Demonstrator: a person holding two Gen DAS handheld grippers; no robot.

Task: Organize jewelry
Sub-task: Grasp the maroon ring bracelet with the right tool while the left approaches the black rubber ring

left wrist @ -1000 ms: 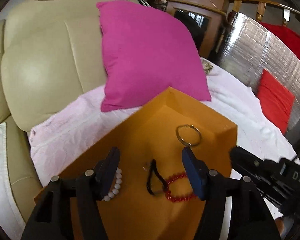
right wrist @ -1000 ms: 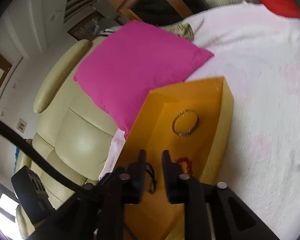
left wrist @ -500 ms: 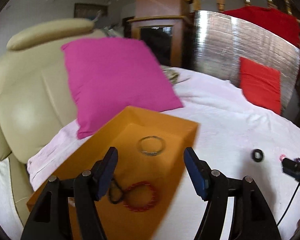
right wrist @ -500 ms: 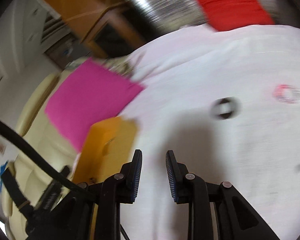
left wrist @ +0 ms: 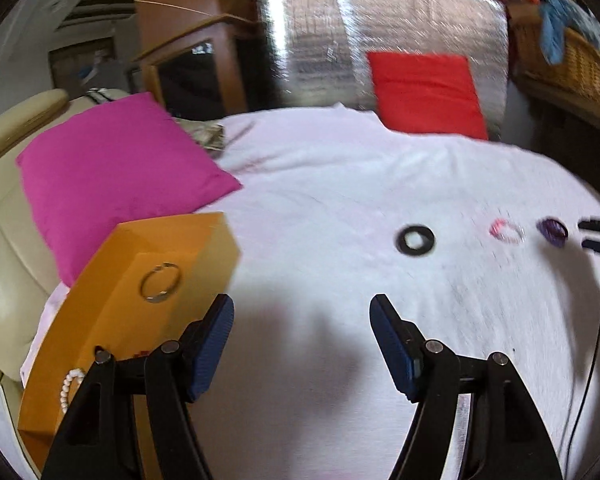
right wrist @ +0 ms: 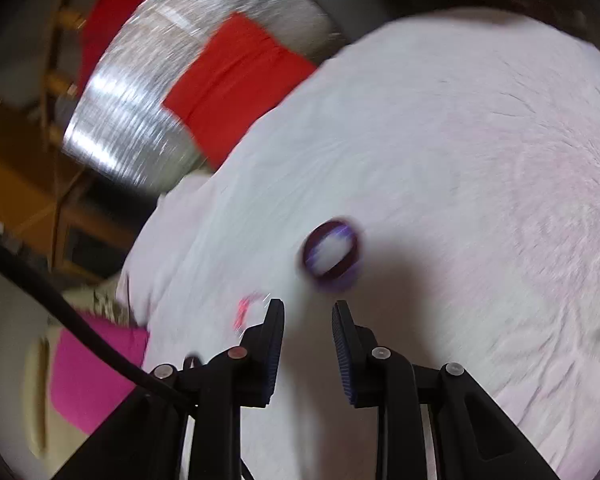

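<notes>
White bed cover (left wrist: 320, 200) — orange box (left wrist: 112, 308), three rings (left wrist: 415, 239), pillows.

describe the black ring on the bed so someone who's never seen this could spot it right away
Start at the white bedspread, right of the orange box. Three small rings lie in a row there: the black ring is nearest the box, then the pink ring and the purple ring. It is the only black one.

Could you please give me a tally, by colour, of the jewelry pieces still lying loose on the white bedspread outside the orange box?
Black ring-shaped bracelet: 1
Pink beaded bracelet: 1
Purple bracelet: 1
Total on the white bedspread: 3
</notes>
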